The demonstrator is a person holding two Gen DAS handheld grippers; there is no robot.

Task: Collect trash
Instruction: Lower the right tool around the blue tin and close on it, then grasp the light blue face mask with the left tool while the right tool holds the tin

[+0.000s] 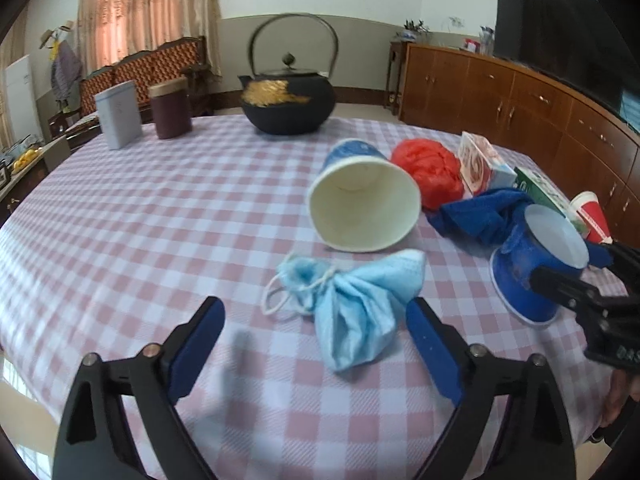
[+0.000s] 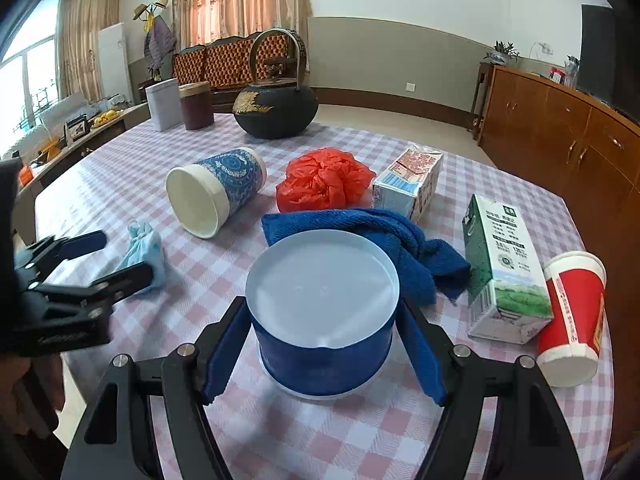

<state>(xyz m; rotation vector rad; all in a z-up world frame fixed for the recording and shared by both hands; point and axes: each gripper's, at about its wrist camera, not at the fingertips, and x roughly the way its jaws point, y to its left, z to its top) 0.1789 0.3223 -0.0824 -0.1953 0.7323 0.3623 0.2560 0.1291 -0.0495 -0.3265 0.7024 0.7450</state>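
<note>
Straddling upturned blue cup (image 2: 322, 344): right tongs (image 2: 322, 346).

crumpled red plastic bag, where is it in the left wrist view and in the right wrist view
Left wrist view: the red plastic bag is right of centre, above the middle, just right of the tipped paper cup.
Right wrist view: the bag is near the centre, above the middle, behind the blue towel.
Shared landmark: the black teapot stands at the far side of the table in both views.
</note>
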